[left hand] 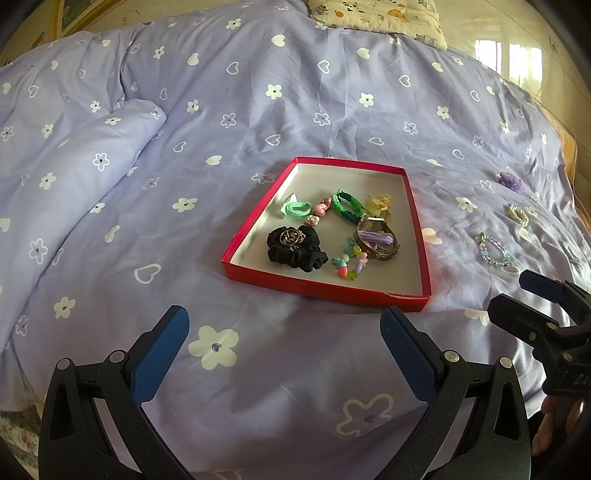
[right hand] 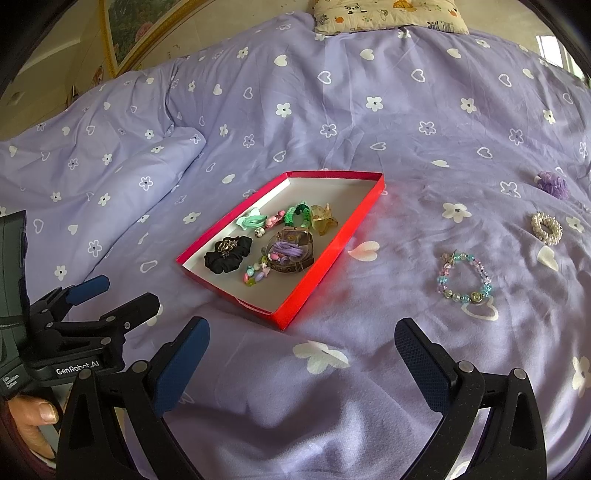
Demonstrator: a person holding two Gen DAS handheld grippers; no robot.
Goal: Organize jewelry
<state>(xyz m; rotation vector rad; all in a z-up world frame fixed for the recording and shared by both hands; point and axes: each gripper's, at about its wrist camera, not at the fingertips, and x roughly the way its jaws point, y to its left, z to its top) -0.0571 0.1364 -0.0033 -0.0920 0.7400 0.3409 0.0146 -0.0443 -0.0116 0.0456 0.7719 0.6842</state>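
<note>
A red tray (left hand: 325, 291) (right hand: 325, 266) lies on the purple bedspread and holds several pieces: a black scrunchie (left hand: 295, 249) (right hand: 227, 254), a green braided band (left hand: 347, 205), a mint hair tie (left hand: 293, 209), a brown watch (left hand: 376, 236) (right hand: 291, 251) and a colourful bead bracelet (left hand: 349, 262). Right of the tray on the bedspread lie a pastel bead bracelet (right hand: 465, 273) (left hand: 493, 249), a pearl scrunchie (right hand: 546, 227) (left hand: 517, 214) and a purple hair piece (right hand: 552, 182) (left hand: 511, 181). My left gripper (left hand: 284, 354) is open and empty, short of the tray. My right gripper (right hand: 303, 365) is open and empty.
A folded ridge of duvet (left hand: 92, 162) rises at the left. A patterned pillow (right hand: 388, 14) lies at the far end of the bed. The bed's right edge and a shiny floor (left hand: 517, 62) show at the upper right.
</note>
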